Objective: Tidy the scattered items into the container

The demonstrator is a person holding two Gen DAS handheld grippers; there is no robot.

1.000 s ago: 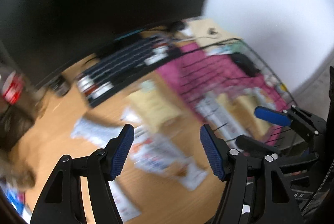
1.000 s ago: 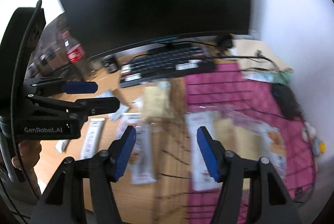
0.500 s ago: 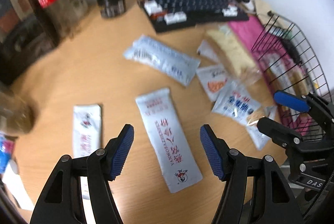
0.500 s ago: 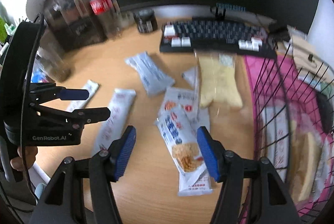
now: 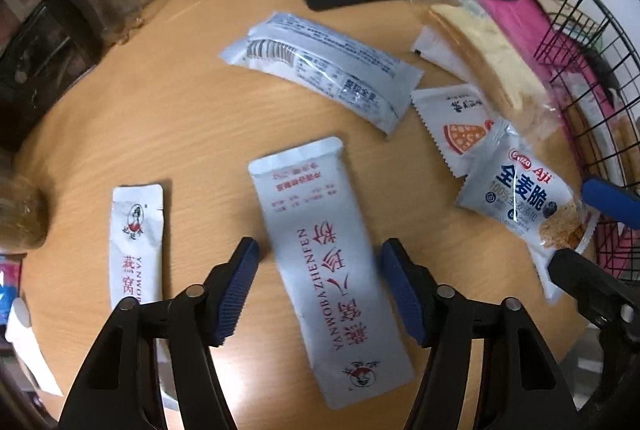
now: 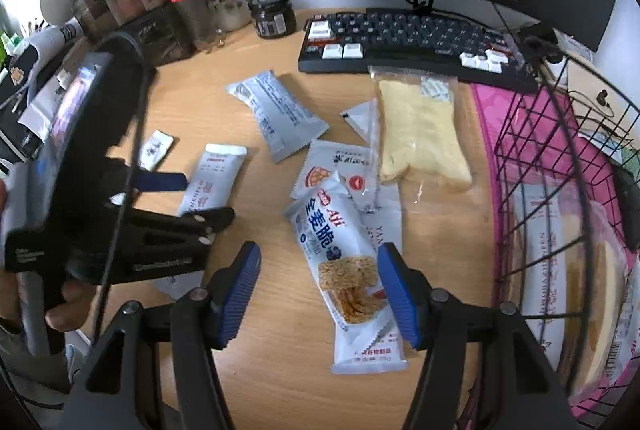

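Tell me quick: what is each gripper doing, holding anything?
Left gripper: jaws closing around the long white sachet, pads not yet pressing it.
Right gripper: open, empty, straddling the blue-lettered cracker packet.

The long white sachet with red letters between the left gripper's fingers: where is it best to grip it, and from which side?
Grip the long white sachet across its narrow width, near mid-length, from above. It lies flat on the table, so the closing left gripper, already straddling its long edges but not touching, can likely pinch them.
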